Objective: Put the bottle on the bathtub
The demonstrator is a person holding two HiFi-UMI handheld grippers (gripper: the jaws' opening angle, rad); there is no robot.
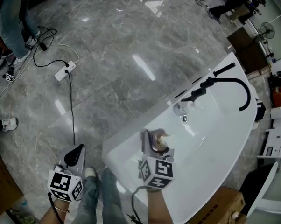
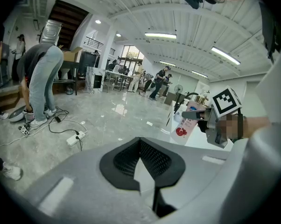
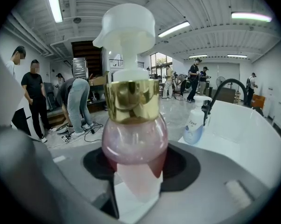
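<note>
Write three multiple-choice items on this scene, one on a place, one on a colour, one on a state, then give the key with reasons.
1. Where does the white pump bottle stand?
A. on the rim of the bathtub, by the black faucet
B. on the floor
C. in a box

2. What colour is the collar of the pink bottle?
A. blue
B. gold
C. black

3. What does the left gripper hold?
A. a cable
B. a bottle
C. nothing

Key: A, it stands on the rim next to the faucet. B, the collar shines gold. C, nothing is between its jaws, while the right gripper grips the pink bottle.
</note>
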